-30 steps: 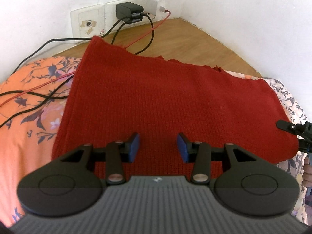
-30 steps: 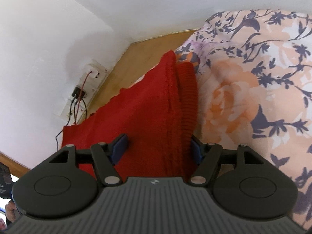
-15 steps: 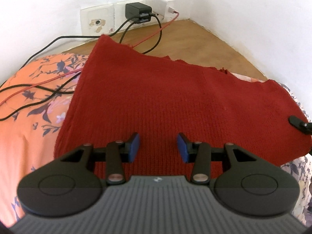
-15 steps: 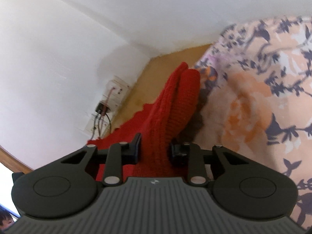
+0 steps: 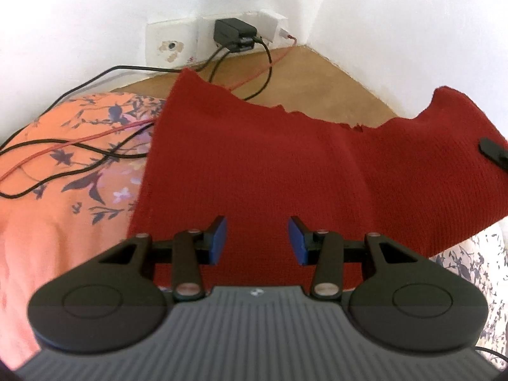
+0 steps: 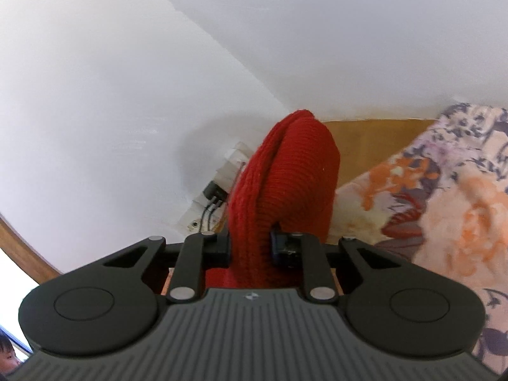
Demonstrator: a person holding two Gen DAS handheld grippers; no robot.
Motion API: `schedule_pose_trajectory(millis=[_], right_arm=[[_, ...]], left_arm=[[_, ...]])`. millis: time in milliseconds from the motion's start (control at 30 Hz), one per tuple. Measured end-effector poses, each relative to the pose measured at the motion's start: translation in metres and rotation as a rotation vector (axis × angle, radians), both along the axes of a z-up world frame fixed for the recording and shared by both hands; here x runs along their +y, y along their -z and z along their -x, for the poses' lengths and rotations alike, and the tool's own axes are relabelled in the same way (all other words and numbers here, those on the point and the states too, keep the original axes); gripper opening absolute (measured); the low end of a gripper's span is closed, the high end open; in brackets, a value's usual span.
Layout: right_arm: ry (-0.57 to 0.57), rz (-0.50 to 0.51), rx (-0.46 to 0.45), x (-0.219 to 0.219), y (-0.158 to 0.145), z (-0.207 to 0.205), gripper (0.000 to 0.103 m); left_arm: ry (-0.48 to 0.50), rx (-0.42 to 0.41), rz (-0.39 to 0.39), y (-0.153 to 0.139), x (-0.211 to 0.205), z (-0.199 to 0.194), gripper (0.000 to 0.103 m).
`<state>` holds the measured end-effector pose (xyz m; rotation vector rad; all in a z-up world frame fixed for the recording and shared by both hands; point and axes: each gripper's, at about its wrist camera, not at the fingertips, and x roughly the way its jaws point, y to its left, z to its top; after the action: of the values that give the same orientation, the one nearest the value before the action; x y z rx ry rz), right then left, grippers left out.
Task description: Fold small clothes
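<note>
A red knitted garment [image 5: 260,165] lies spread on a floral bedsheet [image 5: 63,165]. Its right end is lifted off the bed, raised into the air at the right edge of the left wrist view. My left gripper [image 5: 257,243] hovers open over the garment's near edge, nothing between its blue pads. My right gripper [image 6: 249,247] is shut on the red knitted garment [image 6: 285,184], whose bunched fabric stands up between the fingers. A tip of the right gripper's finger [image 5: 493,154] shows against the lifted fabric in the left wrist view.
A wall socket plate with a black charger [image 5: 233,33] sits at the back, with black and red cables [image 5: 63,146] trailing over the sheet. A wooden surface [image 5: 317,82] lies behind the bed. White walls [image 6: 127,95] meet in a corner.
The right gripper closed on the garment's right end and lifted it, tilting upward. The left gripper stayed open and shifted slightly towards the right over the cloth.
</note>
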<state>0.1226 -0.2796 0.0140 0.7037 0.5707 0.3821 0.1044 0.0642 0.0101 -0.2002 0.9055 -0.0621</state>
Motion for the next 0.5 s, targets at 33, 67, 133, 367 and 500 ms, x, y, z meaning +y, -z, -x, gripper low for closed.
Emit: schedule_pose_trajectory(millis=[33,67,133,367,500], right_arm=[[-0.003,0.002,-0.001,0.005,-0.004,-0.001,0.022],[-0.007,0.002,-0.001,0.011,-0.007,-0.003,0.022],[-0.017,0.003,-0.004,0.02,-0.013,-0.005,0.021],[-0.09,0.053,-0.016,0.071,-0.033,-0.019,0.021],[-0.149,0.119,-0.002,0.107,-0.034,-0.029,0.021]], left_arm=[[-0.002,-0.003,0.004,-0.001,0.003,0.001,0.044],[-0.004,-0.007,0.007,-0.002,0.007,0.003,0.044],[-0.009,-0.012,0.013,-0.003,0.014,0.006,0.044],[-0.043,-0.027,0.031,-0.006,0.042,0.016,0.044],[-0.064,-0.033,0.041,-0.005,0.056,0.018,0.045]])
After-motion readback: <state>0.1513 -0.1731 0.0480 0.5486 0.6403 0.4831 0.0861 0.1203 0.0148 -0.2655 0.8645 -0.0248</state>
